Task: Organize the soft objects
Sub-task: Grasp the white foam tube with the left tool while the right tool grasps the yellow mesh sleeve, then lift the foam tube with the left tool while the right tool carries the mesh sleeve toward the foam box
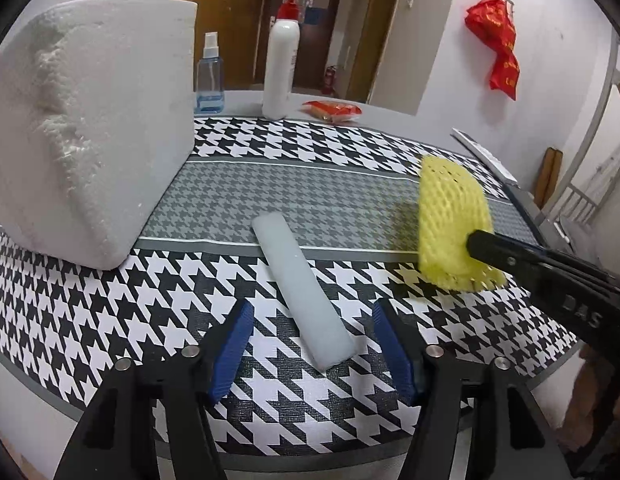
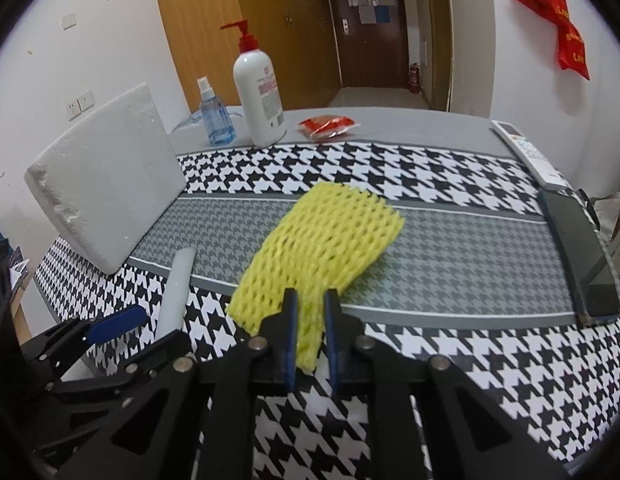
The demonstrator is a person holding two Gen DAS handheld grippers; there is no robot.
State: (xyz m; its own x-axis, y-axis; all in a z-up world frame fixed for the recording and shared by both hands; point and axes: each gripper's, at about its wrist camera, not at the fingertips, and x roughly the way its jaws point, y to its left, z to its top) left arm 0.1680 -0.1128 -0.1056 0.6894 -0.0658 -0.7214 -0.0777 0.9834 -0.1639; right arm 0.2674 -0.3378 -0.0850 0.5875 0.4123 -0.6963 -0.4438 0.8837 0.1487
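Closest in the left wrist view, the left gripper (image 1: pixel 310 344) stands spread wide, its blue pads on either side of the near end of a pale foam strip (image 1: pixel 303 292) without touching it. The strip lies flat on the houndstooth-patterned counter (image 1: pixel 169 280), running diagonally away from the gripper.

In the right wrist view the right gripper (image 2: pixel 311 320) is pinched onto the near edge of a yellow foam net (image 2: pixel 322 248), a narrow fold of netting squeezed between its pads. The rest of the net fans out ahead of it over the grey band of the counter; whether it rests on the surface or is lifted cannot be told. From the left wrist view the net (image 1: pixel 454 224) sits to the right of the strip, well apart from it.

A large white foam block (image 1: pixel 89 132) leans upright at the left of the counter. Behind it stand a small spray bottle (image 1: pixel 209 76) and a white pump bottle (image 1: pixel 281 60), with a red packet (image 1: pixel 333 110) beside them.
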